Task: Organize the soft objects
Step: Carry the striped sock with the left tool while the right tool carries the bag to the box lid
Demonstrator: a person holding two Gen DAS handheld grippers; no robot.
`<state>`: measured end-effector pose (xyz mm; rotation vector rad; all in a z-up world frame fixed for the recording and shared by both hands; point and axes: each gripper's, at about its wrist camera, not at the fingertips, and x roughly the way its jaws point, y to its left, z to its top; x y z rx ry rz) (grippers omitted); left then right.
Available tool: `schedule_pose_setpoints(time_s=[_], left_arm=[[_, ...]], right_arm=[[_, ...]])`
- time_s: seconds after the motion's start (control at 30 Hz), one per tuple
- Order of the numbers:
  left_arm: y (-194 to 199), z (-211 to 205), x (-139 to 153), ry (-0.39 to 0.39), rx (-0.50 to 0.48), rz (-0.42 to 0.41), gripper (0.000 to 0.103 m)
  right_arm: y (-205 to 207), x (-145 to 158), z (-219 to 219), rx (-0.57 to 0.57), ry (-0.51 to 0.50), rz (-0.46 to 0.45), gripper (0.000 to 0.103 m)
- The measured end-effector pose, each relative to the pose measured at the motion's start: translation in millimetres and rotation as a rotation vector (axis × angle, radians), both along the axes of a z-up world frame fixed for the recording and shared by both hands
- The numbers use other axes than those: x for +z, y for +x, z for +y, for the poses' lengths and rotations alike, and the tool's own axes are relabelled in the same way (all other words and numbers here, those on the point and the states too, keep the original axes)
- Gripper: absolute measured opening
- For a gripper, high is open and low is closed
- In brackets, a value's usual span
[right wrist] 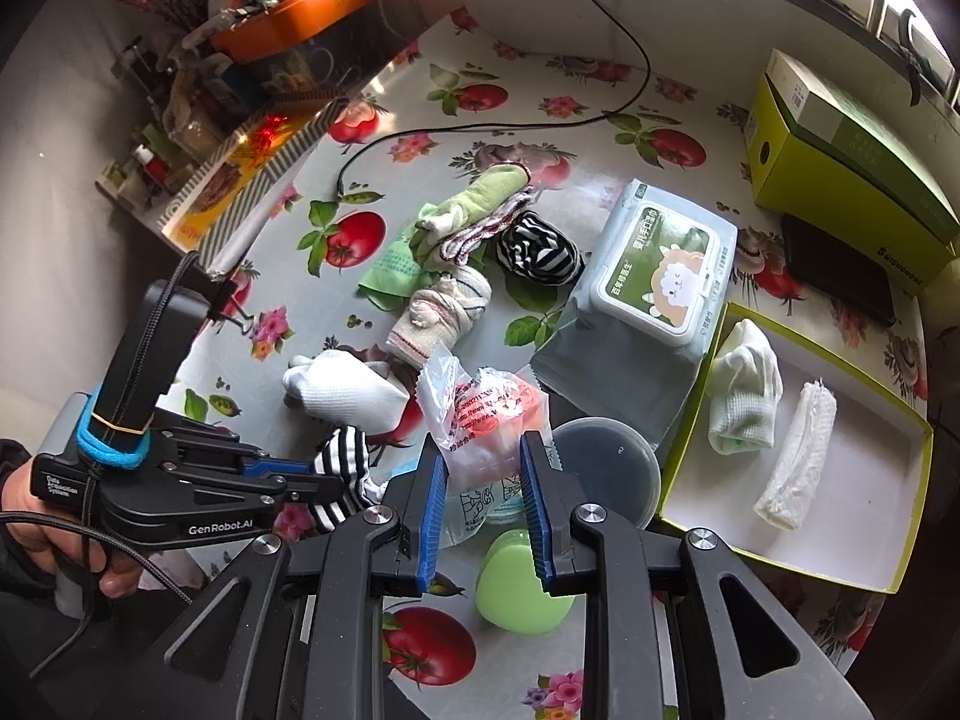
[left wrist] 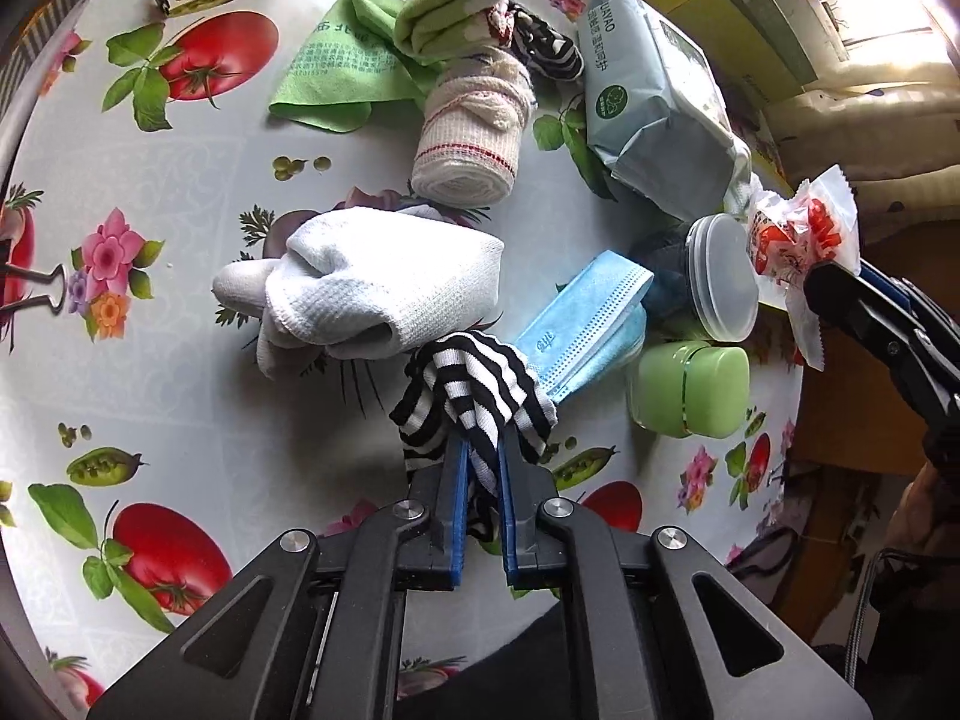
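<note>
The left gripper (left wrist: 478, 468) has its blue-padded fingers (left wrist: 457, 504) closed on a black-and-white striped sock (left wrist: 474, 384), whose bunched cloth spills out above the tips, over the flower-and-tomato surface (left wrist: 198, 180). Taking that sock as the landmark: a white sock (left wrist: 366, 288) lies just beyond it to the left, touching or nearly so; a blue face mask (left wrist: 585, 324) lies just to its right, its edge meeting the stripes. Farther beyond sit a rolled white towel (left wrist: 474, 138) with a red line, a green cloth (left wrist: 342, 72) and a green-and-white bundle (left wrist: 456, 0), with a second striped piece (left wrist: 552, 54) beside them. A wipes pack (left wrist: 654, 102) lies to the sock's far right, and a green jar (left wrist: 690, 390) and a clear-lidded tub (left wrist: 720, 276) stand to its right past the mask.

The right gripper (right wrist: 483, 480) holds a crinkled clear snack bag (right wrist: 480, 420) with red print between its fingers (right wrist: 433, 510), which press its lower part from both sides. From this view the striped sock (right wrist: 345, 468) is to the bag's left, in the left gripper (right wrist: 312, 489). An open box (right wrist: 900, 516) with a white floor lies well to the right of the sock; inside it rest a pale green sock (right wrist: 744, 396) and a white roll (right wrist: 798, 450), side by side and apart.
</note>
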<state>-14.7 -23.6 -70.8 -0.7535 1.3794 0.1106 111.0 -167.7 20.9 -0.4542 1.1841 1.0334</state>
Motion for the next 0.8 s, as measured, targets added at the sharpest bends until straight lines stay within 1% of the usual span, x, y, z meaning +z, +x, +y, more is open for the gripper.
schedule_pose_setpoints(time_s=[0.2, 0.3, 0.37, 0.47, 0.53, 0.8], left_arm=[[4.4, 5.0, 39.3, 0.047, -0.009, -0.102, 0.009], [10.6, 8.2, 52.6, 0.064, -0.011, -0.141, 0.009], [16.1, 9.7, 58.1, 0.061, -0.009, -0.155, 0.009], [28.1, 4.9, 66.9, 0.084, -0.044, -0.179, 0.009], [35.6, 2.5, 74.0, 0.091, -0.065, -0.208, 0.009], [70.7, -4.6, 92.8, 0.131, -0.116, -0.267, 0.009]], right_arm=[[9.4, 10.3, -9.2, -0.035, 0.027, -0.012, 0.023], [14.6, 12.9, -16.4, -0.07, 0.047, -0.007, 0.023], [19.4, 15.4, -22.2, -0.093, 0.063, 0.009, 0.023], [25.3, 19.7, -31.9, -0.123, 0.07, 0.002, 0.023], [28.9, 21.0, -37.2, -0.135, 0.075, -0.007, 0.023], [47.2, 20.7, -64.8, -0.231, 0.097, 0.005, 0.023]])
